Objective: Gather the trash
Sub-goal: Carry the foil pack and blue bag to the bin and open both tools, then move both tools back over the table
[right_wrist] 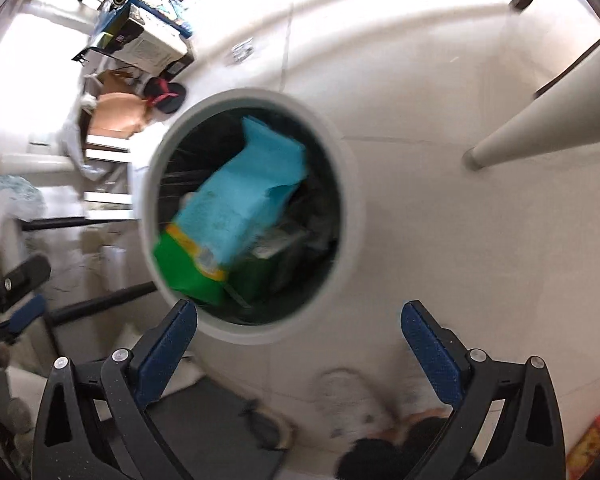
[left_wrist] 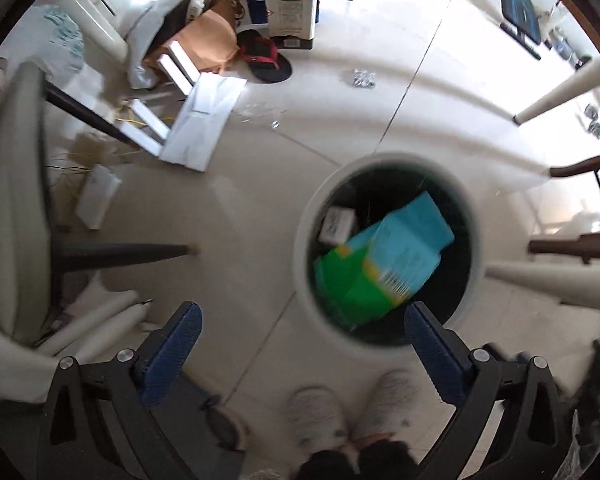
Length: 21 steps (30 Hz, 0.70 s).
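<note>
1. Trash = blue-green carton (left_wrist: 384,256), blurred, lying tilted inside round white-rimmed bin (left_wrist: 304,240) w/ dark liner; green end low toward the grippers, blue end up. Blur suggests it's dropping in, not settled
2. Left gripper (left_wrist: 302,336) jaws spread wide, nothing between blue pads; right gripper (right_wrist: 298,332) same, spread full, empty. No earlier view to compare, so just: both let-go posture, carton touches neither
3. Both point down over bin mouth – prob bc carton is big, needed 2-sided carry, then release straight above opening so it falls in clean
4. Small white box (left_wrist: 336,222) already in bin beside carton, plus other scraps under it in right view – bin partly filled
5. Person's feet in light slippers (left_wrist: 352,412) close to bin, standing right over it
6. Still on tile floor: crumpled foil-ish wrapper (left_wrist: 364,79) well apart from bin, flat white cardboard pieces (left_wrist: 204,120) + brown paper bag (left_wrist: 208,40) by the chair legs. Judgement: this drop done, more trash left to fetch; wrapper looks like the nearest loose bit
</note>
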Each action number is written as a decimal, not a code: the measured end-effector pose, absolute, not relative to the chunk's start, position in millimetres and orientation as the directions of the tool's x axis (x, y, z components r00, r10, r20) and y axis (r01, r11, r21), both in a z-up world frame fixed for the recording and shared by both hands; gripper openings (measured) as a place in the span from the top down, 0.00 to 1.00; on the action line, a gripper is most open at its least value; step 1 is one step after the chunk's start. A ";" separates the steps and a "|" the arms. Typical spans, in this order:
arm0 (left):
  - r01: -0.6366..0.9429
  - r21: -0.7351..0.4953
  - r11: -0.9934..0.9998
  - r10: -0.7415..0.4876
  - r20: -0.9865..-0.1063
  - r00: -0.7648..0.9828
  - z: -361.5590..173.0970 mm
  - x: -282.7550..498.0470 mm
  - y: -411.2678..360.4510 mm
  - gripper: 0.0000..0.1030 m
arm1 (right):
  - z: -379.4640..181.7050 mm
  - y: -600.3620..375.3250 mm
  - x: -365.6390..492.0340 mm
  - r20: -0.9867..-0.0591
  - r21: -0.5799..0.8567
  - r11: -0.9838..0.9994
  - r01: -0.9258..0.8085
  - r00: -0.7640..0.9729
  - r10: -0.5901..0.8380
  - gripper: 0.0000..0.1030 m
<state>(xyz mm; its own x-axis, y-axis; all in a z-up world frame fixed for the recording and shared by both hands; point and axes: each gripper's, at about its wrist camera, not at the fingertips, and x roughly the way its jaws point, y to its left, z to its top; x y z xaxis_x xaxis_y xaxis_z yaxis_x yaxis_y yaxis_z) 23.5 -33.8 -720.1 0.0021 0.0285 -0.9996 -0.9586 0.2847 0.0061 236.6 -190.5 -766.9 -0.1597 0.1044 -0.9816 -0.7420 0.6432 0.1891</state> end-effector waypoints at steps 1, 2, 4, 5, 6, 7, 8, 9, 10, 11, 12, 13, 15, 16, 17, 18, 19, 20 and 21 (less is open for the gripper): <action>-0.958 0.015 0.286 0.029 -1.000 -0.007 -717.6 21.3 -38.7 0.00 | -756.7 -197.3 236.3 -0.987 0.162 0.635 -0.756 -0.128 0.099 0.00; -0.958 0.026 0.287 0.031 -0.999 -0.017 -714.9 20.2 -43.2 0.00 | -746.2 -200.7 235.6 -0.990 0.138 0.623 -0.770 -0.096 0.100 0.00; -0.956 0.048 0.289 0.036 -0.999 -0.040 -705.1 18.1 -53.0 0.00 | -729.1 -201.0 232.3 -0.995 0.092 0.602 -0.793 -0.043 0.095 0.00; -0.956 0.051 0.288 0.038 -0.998 -0.041 -700.9 18.8 -55.9 0.00 | -719.9 -202.5 231.7 -0.995 0.072 0.590 -0.804 -0.018 0.096 0.00; -0.956 0.054 0.287 0.042 -0.998 -0.044 -696.4 18.5 -58.3 0.00 | -710.2 -202.5 230.9 -0.994 0.062 0.580 -0.812 0.000 0.106 0.00; -0.956 0.056 0.288 0.046 -0.998 -0.045 -691.0 18.1 -61.0 0.00 | -702.5 -201.6 229.4 -0.994 0.053 0.572 -0.819 0.011 0.108 0.00; -0.956 0.059 0.287 0.052 -0.998 -0.046 -685.3 18.1 -63.2 0.00 | -694.2 -201.0 229.0 -0.994 0.040 0.563 -0.825 0.025 0.106 0.00; -0.956 0.065 0.287 0.057 -0.997 -0.050 -680.2 19.2 -64.9 0.00 | -687.0 -200.9 228.5 -0.993 0.039 0.558 -0.829 0.028 0.111 0.00; -0.956 0.070 0.286 0.062 -0.997 -0.055 -675.5 18.7 -66.7 0.00 | -681.0 -200.0 228.0 -0.993 0.034 0.550 -0.834 0.033 0.111 0.00; -0.956 0.073 0.285 0.067 -0.996 -0.056 -670.7 18.2 -68.0 0.00 | -673.7 -200.9 227.2 -0.993 0.026 0.543 -0.839 0.040 0.110 0.00; -0.957 0.073 0.282 0.070 -0.996 -0.056 -666.3 18.3 -68.8 0.00 | -666.6 -200.3 227.6 -0.992 0.031 0.538 -0.843 0.038 0.117 0.00; -0.958 0.073 0.276 0.075 -0.996 -0.055 -660.1 17.2 -70.3 0.00 | -660.8 -201.6 227.4 -0.992 0.032 0.534 -0.845 0.037 0.117 0.00; -0.959 0.075 0.273 0.080 -0.995 -0.055 -651.5 15.3 -72.2 0.00 | -650.0 -202.0 225.9 -0.993 0.027 0.523 -0.852 0.039 0.116 0.00; -0.959 0.074 0.272 0.083 -0.995 -0.053 -646.5 14.0 -73.2 0.00 | -644.7 -204.3 225.0 -0.993 0.025 0.519 -0.855 0.040 0.115 0.00; -0.960 0.072 0.271 0.083 -0.995 -0.051 -641.7 12.6 -74.2 0.00 | -638.5 -205.2 224.5 -0.992 0.022 0.513 -0.858 0.044 0.116 0.00; -0.960 0.071 0.272 0.083 -0.995 -0.050 -638.0 11.9 -74.9 0.00 | -632.6 -207.6 223.1 -0.992 0.023 0.511 -0.860 0.044 0.118 0.00; -0.959 0.072 0.275 0.084 -0.995 -0.050 -632.8 10.6 -76.8 0.00 | -626.4 -209.2 222.3 -0.992 0.025 0.508 -0.861 0.043 0.121 0.00; -0.958 0.071 0.278 0.086 -0.995 -0.049 -627.4 9.7 -78.7 0.00 | -619.1 -210.9 221.5 -0.991 0.023 0.507 -0.862 0.045 0.122 0.00; -0.957 0.070 0.282 0.087 -0.995 -0.047 -621.6 8.8 -81.1 0.00 | -612.2 -212.2 220.0 -0.991 0.025 0.506 -0.862 0.044 0.124 0.00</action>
